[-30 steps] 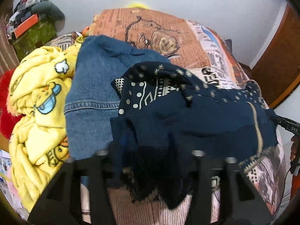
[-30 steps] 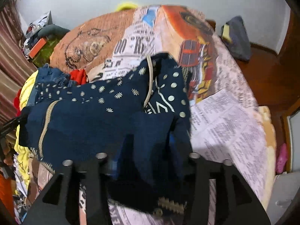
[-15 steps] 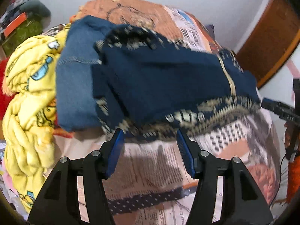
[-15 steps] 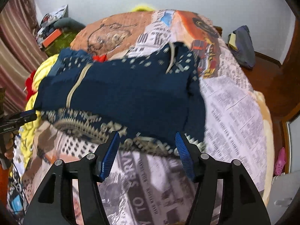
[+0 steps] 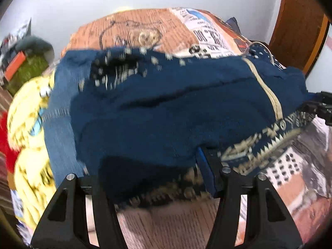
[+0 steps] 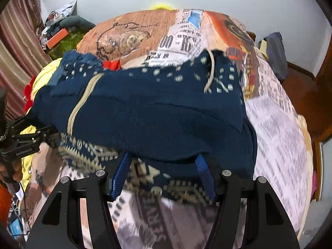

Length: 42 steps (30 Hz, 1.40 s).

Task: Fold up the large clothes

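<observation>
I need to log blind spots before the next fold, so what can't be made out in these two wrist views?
- Left claw, left wrist view: its left finger is hidden by the navy sweater; grip unclear.
- Yellow blanket, left wrist view: print blurred, cut off by the edge.
- Denim garment, right wrist view: mostly covered by the sweater.

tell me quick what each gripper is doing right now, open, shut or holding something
left gripper: jaws opening, edge of the navy patterned knit sweater between them.
right gripper: open, the sweater's hem lies between its blue pads, not pinched.

Matt, knitted navy sweater (image 6: 157, 120) on a smooth printed-cloth bedspread (image 6: 276, 137).
</observation>
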Available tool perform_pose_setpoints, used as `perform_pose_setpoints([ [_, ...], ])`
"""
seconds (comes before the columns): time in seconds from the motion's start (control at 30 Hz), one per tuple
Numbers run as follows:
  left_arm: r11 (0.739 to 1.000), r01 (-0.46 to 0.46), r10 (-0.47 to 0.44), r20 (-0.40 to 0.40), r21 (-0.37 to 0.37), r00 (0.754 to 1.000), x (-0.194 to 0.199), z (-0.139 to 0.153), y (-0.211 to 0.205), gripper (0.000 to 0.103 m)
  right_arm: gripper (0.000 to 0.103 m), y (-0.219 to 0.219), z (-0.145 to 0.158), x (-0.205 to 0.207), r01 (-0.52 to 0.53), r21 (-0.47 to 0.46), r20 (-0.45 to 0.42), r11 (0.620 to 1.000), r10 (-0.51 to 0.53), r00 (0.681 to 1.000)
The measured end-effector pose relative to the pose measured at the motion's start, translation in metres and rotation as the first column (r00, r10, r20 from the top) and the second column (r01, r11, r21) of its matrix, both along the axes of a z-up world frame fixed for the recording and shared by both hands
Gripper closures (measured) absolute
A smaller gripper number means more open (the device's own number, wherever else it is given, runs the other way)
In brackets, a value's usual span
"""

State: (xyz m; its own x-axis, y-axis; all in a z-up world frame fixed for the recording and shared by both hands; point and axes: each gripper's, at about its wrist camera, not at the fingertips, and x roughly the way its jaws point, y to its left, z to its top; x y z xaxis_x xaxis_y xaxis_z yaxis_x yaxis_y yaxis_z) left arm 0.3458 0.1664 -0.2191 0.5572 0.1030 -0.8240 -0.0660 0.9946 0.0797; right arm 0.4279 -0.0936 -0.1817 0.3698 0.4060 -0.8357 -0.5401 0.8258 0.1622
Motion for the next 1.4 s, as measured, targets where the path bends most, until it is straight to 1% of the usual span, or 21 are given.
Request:
perform_pose_setpoints([
  [0.1,0.999,-0.002,0.000,0.040,0.040,0.999,0.014,0.013,0.005,0.043,0.045,0.008,0.002,0.014,0.000,-0.021,0.046,1.000,0.001,0.999],
  [0.23,0.995,0.014,-0.017,0.036,0.100,0.999,0.047,0.019,0.010,0.043,0.045,0.020,0.001,0.039,0.003,-0.043,0.063,0.999,0.000,0.998],
  [0.33,0.991,-0.009,0.003,0.038,0.134,0.999,0.076,0.029,0.020,0.042,0.045,0.029,0.008,0.068,0.020,-0.043,0.077,0.999,-0.017,0.997],
  [0.4,0.993,-0.046,0.041,0.053,0.108,0.998,0.094,0.041,0.033,0.042,0.045,0.032,0.015,0.087,0.044,-0.028,0.087,0.999,-0.041,0.995],
  [0.43,0.992,-0.085,0.079,0.065,0.096,0.995,0.103,0.049,0.043,0.043,0.045,0.032,0.018,0.092,0.059,-0.020,0.093,0.998,-0.057,0.994],
  [0.53,0.976,-0.202,0.192,0.125,0.076,0.973,0.119,0.078,0.071,0.043,0.045,0.025,0.040,0.111,0.160,0.034,0.130,0.987,-0.163,0.978],
  [0.57,0.973,-0.226,0.216,0.157,0.052,0.964,0.120,0.091,0.082,0.043,0.045,0.023,0.045,0.112,0.181,0.045,0.144,0.982,-0.186,0.972],
  [0.6,0.971,-0.234,0.224,0.172,0.039,0.959,0.120,0.098,0.087,0.043,0.045,0.019,0.055,0.112,0.206,0.063,0.172,0.977,-0.214,0.962],
  [0.63,0.970,-0.243,0.233,0.189,0.031,0.954,0.118,0.107,0.092,0.042,0.045,0.016,0.064,0.110,0.208,0.081,0.194,0.975,-0.220,0.956],
  [0.7,0.967,-0.249,0.235,0.210,0.043,0.949,0.107,0.119,0.096,0.041,0.045,0.013,0.076,0.105,0.185,0.098,0.202,0.978,-0.201,0.958],
  [0.73,0.968,-0.247,0.231,0.215,0.050,0.949,0.102,0.121,0.097,0.037,0.044,0.012,0.078,0.104,0.174,0.098,0.199,0.980,-0.190,0.961],
  [0.77,0.969,-0.242,0.225,0.214,0.059,0.951,0.095,0.122,0.098,0.035,0.044,0.012,0.080,0.101,0.158,0.093,0.196,0.983,-0.173,0.965],
  [0.87,0.974,-0.214,0.198,0.189,0.068,0.962,0.079,0.114,0.095,0.035,0.044,0.012,0.079,0.079,0.102,0.064,0.204,0.993,-0.113,0.972],
  [0.93,0.981,-0.183,0.172,0.148,0.061,0.974,0.068,0.099,0.089,0.035,0.043,0.015,0.072,0.065,0.053,0.047,0.187,0.997,-0.061,0.980],
  [1.07,0.995,-0.096,0.096,0.054,0.001,0.994,0.054,0.061,0.068,0.035,0.043,0.031,0.052,0.041,-0.034,0.014,0.139,0.999,0.031,0.990],
  [1.17,0.999,-0.028,0.029,0.016,-0.039,0.999,0.049,0.038,0.042,0.035,0.043,0.048,0.035,0.023,-0.101,-0.005,0.110,0.995,0.101,0.989],
  [1.3,0.997,0.056,-0.056,-0.002,-0.043,0.998,0.045,0.016,0.009,0.034,0.043,0.068,0.013,0.010,-0.158,-0.056,0.088,0.986,0.163,0.983],
  [1.33,0.997,0.069,-0.069,-0.012,-0.022,0.998,0.044,0.008,0.002,0.031,0.037,0.070,0.007,0.010,-0.153,-0.078,0.098,0.985,0.161,0.982],
  [1.37,0.997,0.071,-0.071,-0.012,0.012,0.997,0.043,0.003,-0.003,0.027,0.026,0.070,0.004,0.010,-0.143,-0.087,0.108,0.986,0.152,0.983],
  [1.4,0.997,0.073,-0.073,-0.006,0.036,0.997,0.041,-0.001,-0.006,0.025,0.021,0.065,0.001,0.012,-0.115,-0.085,0.123,0.990,0.125,0.984],
])
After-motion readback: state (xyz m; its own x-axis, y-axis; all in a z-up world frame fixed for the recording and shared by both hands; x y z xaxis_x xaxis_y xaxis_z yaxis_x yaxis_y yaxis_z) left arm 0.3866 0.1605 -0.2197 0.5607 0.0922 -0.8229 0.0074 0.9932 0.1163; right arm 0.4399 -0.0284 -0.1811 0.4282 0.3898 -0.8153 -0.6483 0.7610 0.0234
